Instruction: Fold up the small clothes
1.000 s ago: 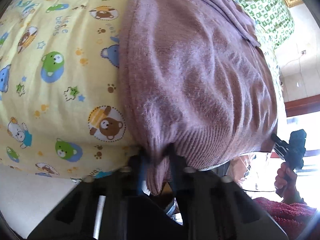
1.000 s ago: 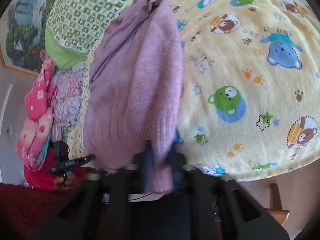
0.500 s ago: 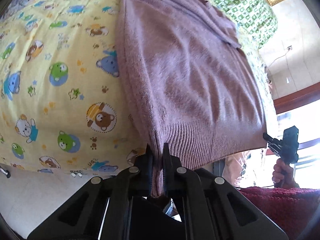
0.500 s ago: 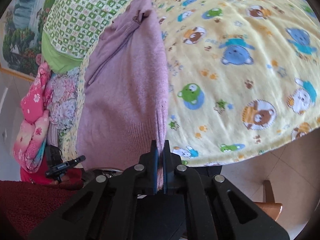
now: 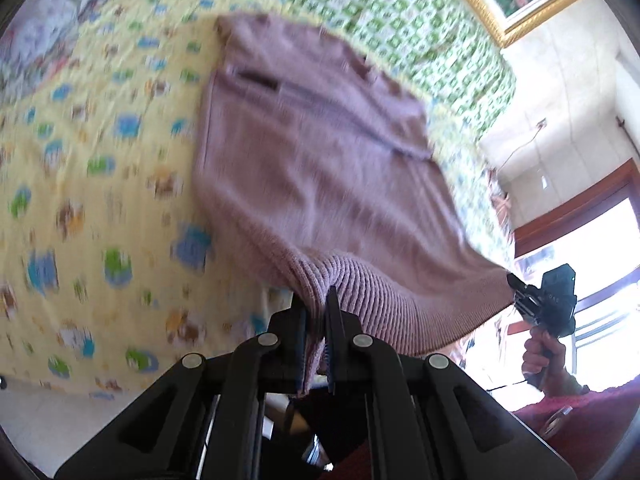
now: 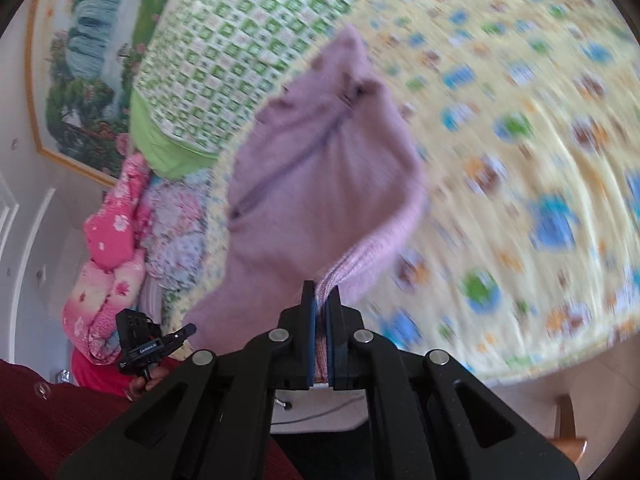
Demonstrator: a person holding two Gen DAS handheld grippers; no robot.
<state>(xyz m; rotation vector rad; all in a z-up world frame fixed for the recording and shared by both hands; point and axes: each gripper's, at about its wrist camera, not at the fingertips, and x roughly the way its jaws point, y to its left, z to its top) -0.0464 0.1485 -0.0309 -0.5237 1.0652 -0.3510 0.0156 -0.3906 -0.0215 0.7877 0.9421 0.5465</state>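
A mauve knitted sweater (image 5: 320, 168) lies on a yellow bear-print bedspread (image 5: 80, 184), its ribbed hem lifted toward me. My left gripper (image 5: 316, 304) is shut on one corner of the hem. My right gripper (image 6: 321, 300) is shut on the other hem corner; the sweater (image 6: 320, 184) hangs stretched from it. The right gripper also shows in the left wrist view (image 5: 516, 286), and the left gripper in the right wrist view (image 6: 188, 330). Both views are motion-blurred.
A green checked pillow (image 6: 224, 64) lies at the head of the bed beyond the sweater's collar. Pink floral bedding (image 6: 112, 248) is piled at the left. A framed landscape painting (image 6: 88, 60) hangs on the wall. The bed's near edge (image 6: 520, 368) drops to a tiled floor.
Both grippers have risen and pulled back with the hem, lifting the sweater's lower part off the bed. More of the pillow and wall has come into view.
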